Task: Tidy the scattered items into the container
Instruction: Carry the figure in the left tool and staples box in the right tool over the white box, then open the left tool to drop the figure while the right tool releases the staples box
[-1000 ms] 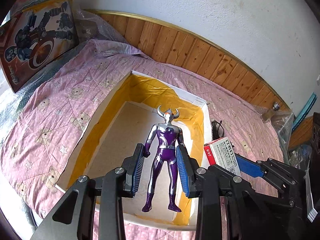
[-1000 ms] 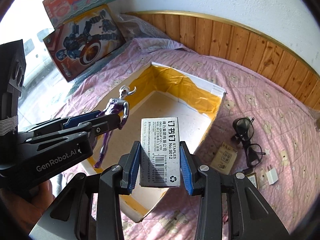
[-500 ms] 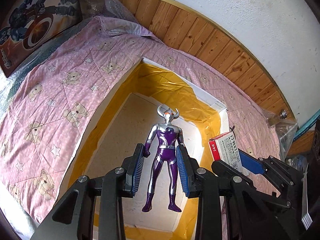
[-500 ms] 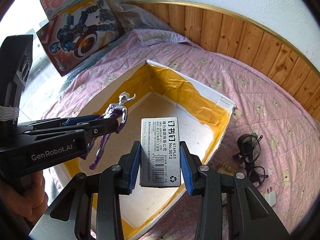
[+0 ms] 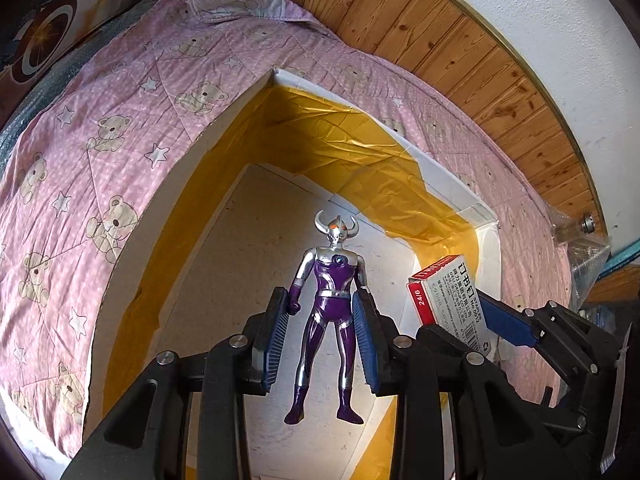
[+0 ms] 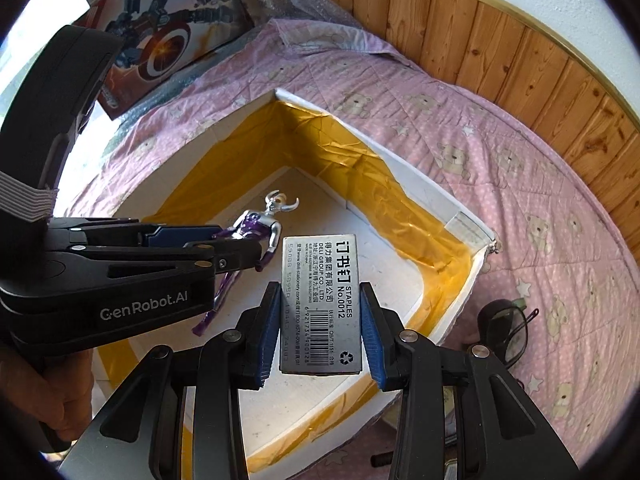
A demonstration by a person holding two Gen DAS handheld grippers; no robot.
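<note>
A purple and silver toy figure (image 5: 328, 312) with horns hangs over the open white box (image 5: 448, 176) lined with yellow tape. My left gripper (image 5: 323, 336) is shut on its waist and legs. From the right wrist view the same figure (image 6: 256, 236) sits in the left gripper (image 6: 208, 246), above the box floor. My right gripper (image 6: 320, 332) is shut on a grey staples box (image 6: 320, 300), held over the near part of the white box (image 6: 472, 216). The staples box (image 5: 448, 292) shows its red end in the left wrist view.
The white box rests on a pink bear-print quilt (image 6: 520, 168). Black glasses (image 6: 508, 332) and small items lie on the quilt to the right of the box. Toy packaging (image 6: 172, 28) leans at the back left. A wood-panelled wall (image 5: 460, 52) runs behind.
Both grippers have moved forward and lower over the white box, still holding the figure and the staples box. The box now fills more of each view.
</note>
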